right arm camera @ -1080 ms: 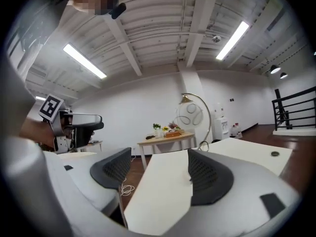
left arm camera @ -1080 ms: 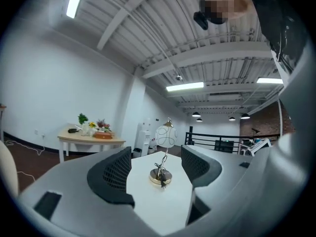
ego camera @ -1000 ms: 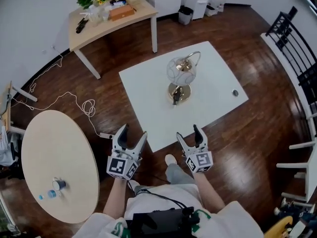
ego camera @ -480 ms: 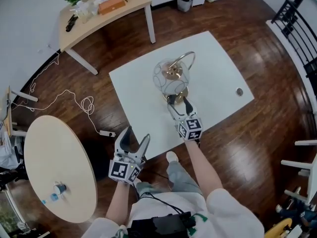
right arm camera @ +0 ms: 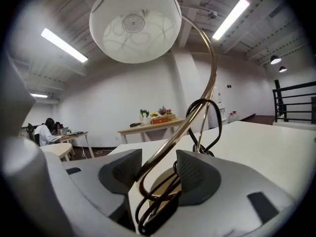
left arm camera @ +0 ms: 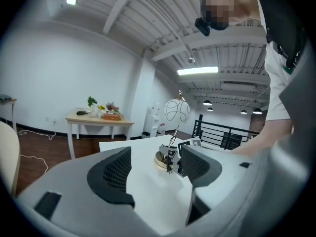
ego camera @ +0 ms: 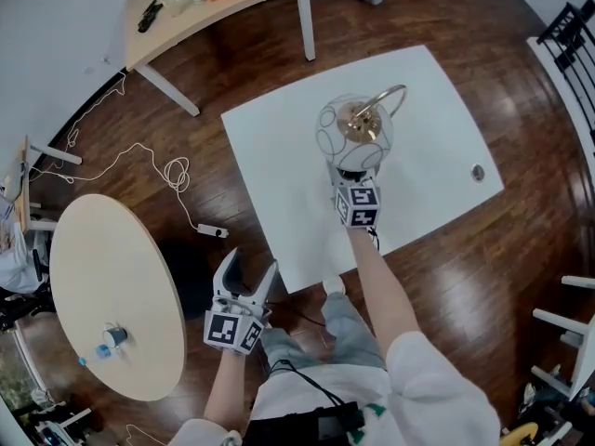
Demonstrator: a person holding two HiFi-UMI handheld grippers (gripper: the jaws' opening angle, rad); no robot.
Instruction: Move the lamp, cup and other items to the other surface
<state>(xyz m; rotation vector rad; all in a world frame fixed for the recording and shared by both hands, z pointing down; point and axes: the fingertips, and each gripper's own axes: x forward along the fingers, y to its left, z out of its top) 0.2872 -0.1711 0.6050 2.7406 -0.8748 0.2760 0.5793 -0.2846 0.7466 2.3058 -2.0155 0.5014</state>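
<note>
The lamp stands upright on the white table, towards its near side. It has a white globe shade drawn over with thin dark loops, an arched brass stem, a round brass base, and a black cord bunched at the foot. The right gripper has just been closing its jaws low on the lamp, with stem and cord pinched between the pads. The left gripper hangs off the table's edge, jaws partly open and empty. The cup sits on the round table, well apart.

Open tabletop surrounds the lamp; cord loops crowd its stem.
</note>
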